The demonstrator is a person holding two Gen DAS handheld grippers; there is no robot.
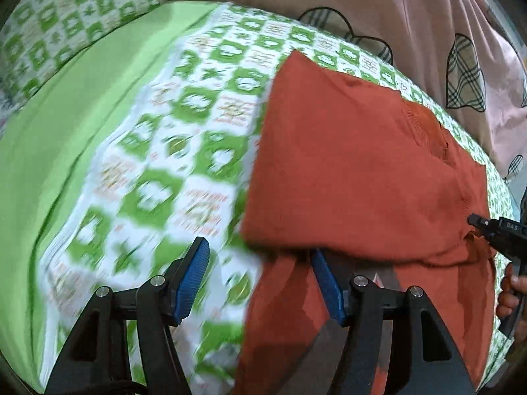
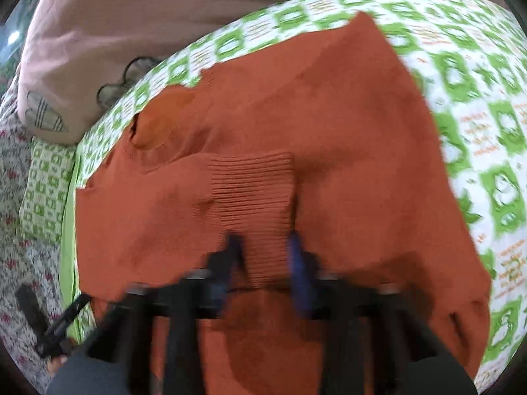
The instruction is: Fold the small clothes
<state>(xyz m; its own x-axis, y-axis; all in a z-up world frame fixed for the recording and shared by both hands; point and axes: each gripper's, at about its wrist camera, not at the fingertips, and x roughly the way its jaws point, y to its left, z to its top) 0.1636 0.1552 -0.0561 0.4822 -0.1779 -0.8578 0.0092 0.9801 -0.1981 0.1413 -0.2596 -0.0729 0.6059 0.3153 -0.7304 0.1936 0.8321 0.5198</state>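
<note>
An orange knitted sweater (image 1: 355, 171) lies on the bed, its sides folded in and its neckline (image 2: 154, 128) toward the pink quilt. In the left wrist view my left gripper (image 1: 259, 248) stands open at the sweater's near left edge. Its left pad (image 1: 192, 279) is over the sheet and its right pad (image 1: 327, 288) is against the folded edge, with nothing pinched. In the blurred right wrist view my right gripper (image 2: 265, 247) straddles the ribbed cuff (image 2: 253, 191) of a sleeve laid across the body. Its tip (image 1: 474, 221) looks shut on puckered sweater fabric.
The bed has a green-and-white patterned sheet (image 1: 197, 115) with a plain green strip (image 1: 66, 131) beside it. A matching pillow (image 1: 66, 16) lies at the far left. A pink quilt with plaid hearts (image 1: 411, 10) is bunched behind the sweater. A person's hand (image 1: 509, 293) holds the right gripper.
</note>
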